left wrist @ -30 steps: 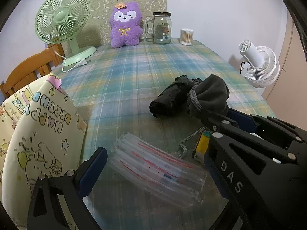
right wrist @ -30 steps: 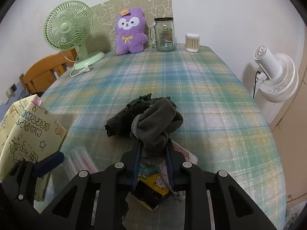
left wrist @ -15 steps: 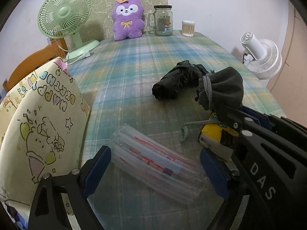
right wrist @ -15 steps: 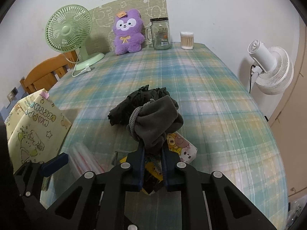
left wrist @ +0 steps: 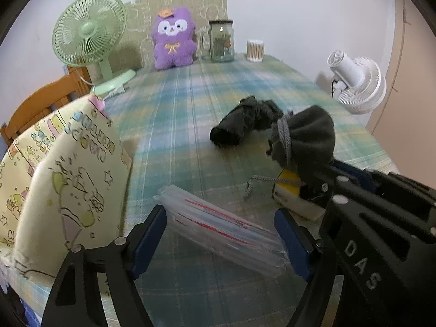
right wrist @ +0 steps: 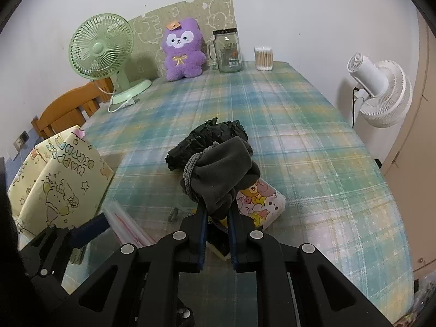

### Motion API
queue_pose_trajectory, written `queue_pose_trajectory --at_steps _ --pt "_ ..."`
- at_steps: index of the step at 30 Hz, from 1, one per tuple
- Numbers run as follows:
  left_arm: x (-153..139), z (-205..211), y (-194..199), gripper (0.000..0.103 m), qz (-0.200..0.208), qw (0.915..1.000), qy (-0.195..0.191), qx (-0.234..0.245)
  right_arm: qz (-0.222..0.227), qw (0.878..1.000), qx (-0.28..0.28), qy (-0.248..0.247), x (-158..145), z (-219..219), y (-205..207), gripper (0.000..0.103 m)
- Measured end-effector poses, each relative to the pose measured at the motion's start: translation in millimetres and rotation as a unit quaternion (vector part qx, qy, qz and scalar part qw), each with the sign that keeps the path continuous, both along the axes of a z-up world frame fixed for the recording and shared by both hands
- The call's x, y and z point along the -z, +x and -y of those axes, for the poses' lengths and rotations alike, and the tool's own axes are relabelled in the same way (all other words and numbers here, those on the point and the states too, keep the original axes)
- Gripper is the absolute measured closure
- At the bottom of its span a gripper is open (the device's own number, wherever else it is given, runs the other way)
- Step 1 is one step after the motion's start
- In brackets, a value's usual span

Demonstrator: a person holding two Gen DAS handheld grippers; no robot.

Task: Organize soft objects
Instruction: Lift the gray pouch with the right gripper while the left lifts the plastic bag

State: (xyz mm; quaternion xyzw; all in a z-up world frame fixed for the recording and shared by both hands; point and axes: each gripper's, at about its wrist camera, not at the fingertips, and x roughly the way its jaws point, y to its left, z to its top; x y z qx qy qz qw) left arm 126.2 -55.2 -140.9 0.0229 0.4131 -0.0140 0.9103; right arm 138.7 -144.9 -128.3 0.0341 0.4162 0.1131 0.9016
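- Since a second ago the left gripper has been closing its jaws: the blue pads now stand much nearer the two ends of the stack of clear zip bags that lies between them. The right-hand pad looks to touch the stack's end; whether the left-hand pad does, I cannot tell.
- The right gripper has narrowed from an already tight pinch to fully clamped on the dark grey drawstring pouch, which bulges up above the fingertips, its cord wound round the neck on the left side.
- In the right wrist view the black rolled cloth now sits further up the frame than before, and more of the cartoon-print packet shows beneath the pouch.
- The zip bags lie flat on the plaid tablecloth; in the left wrist view their long axis runs from upper left to lower right, crosswise between the pads.
- The black rolled cloth lies on the table just beyond the pouch, its long axis slanting from lower left to upper right.
- A yellow birthday gift bag stands at the table's left edge.
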Motion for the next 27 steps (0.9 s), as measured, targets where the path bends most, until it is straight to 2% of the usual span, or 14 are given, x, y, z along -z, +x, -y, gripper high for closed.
queue_pose_trajectory --at_steps 9,27 --pt "-14 -1 -7 0.021 0.018 0.9998 -0.005 0.006 0.012 1.0 0.006 -0.001 -13 -1 -9 0.088" --pt "-62 -3 -15 0.021 0.058 0.9981 -0.012 0.017 0.06 0.998 0.015 -0.003 -65 -4 -28 0.088"
